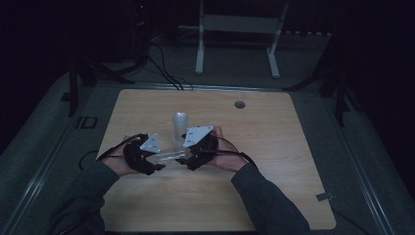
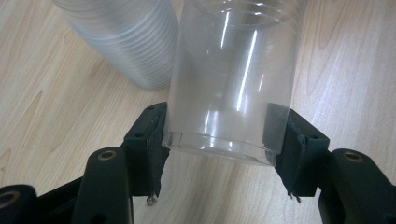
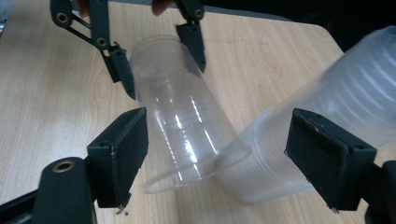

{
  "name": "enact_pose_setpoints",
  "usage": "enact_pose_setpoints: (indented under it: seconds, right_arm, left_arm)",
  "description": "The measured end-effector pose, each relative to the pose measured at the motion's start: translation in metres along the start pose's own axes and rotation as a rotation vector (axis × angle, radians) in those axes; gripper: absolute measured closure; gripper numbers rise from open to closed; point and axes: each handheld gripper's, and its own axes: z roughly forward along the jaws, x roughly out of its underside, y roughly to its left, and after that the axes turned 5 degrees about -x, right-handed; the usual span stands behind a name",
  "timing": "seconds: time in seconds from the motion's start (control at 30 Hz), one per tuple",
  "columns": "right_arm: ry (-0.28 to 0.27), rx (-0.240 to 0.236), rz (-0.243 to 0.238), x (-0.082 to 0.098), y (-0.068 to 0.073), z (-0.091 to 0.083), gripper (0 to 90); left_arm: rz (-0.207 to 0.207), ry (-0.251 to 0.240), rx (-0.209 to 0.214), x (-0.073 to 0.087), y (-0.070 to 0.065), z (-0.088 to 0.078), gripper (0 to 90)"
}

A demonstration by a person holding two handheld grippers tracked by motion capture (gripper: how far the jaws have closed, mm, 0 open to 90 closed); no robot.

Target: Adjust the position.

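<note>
Ribbed clear plastic cup [image 2: 231, 88] lies level above mid-table, its base clenched in the left gripper [image 2: 219, 144], right gripper [image 3: 217, 158] released around its rim beside a translucent cup stack [image 3: 327, 126]

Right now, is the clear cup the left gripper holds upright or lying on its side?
On its side. The clear cup lies level above the table, its base clamped in the left gripper.

Cup stack [image 1: 179, 126] stands at 12 o'clock, just beyond both grippers; table [image 1: 274, 161] open at 3 and 9 o'clock.
</note>
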Motion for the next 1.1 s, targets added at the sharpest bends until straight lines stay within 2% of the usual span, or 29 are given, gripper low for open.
enact_pose_setpoints:
  seconds: [0.03, 0.07, 0.23, 0.4, 0.47, 0.5, 0.57, 0.83, 1.1]
  right_arm:
    - [0.0, 0.0, 0.0, 0.0, 0.0, 0.0, 20.6]
    - [-0.01, -0.001, 0.01, 0.0, -0.001, -0.002, 20.6]
    - [-0.024, 0.003, 0.027, 0.0, -0.003, -0.004, 20.6]
    - [-0.055, -0.002, 0.064, 0.003, -0.007, -0.008, 20.8]
    - [-0.06, -0.006, 0.071, 0.003, -0.007, -0.008, 20.8]
    - [-0.072, -0.002, 0.079, 0.003, -0.008, -0.009, 20.9]
    - [-0.079, 0.001, 0.084, 0.003, -0.008, -0.01, 20.9]
    - [-0.115, -0.001, 0.103, 0.002, -0.009, -0.014, 20.6]
    - [-0.135, -0.005, 0.098, 0.001, -0.008, -0.018, 20.6]
  left_arm:
    - [0.0, 0.0, 0.0, 0.0, 0.0, 0.0, 41.9]
    - [-0.021, -0.022, 0.002, 0.003, 0.001, -0.002, 41.9]
    - [-0.038, -0.041, 0.0, 0.008, 0.002, -0.004, 41.8]
    - [-0.076, -0.084, -0.01, 0.014, 0.002, -0.008, 41.9]
    - [-0.076, -0.084, -0.01, 0.014, 0.002, -0.008, 41.8]
    - [-0.101, -0.111, -0.01, 0.018, 0.002, -0.009, 41.9]
    - [-0.109, -0.122, -0.009, 0.019, 0.002, -0.01, 41.9]
    - [-0.107, -0.112, -0.012, 0.022, 0.0, -0.009, 41.9]
    - [-0.157, -0.137, -0.028, 0.032, 0.003, -0.01, 42.0]
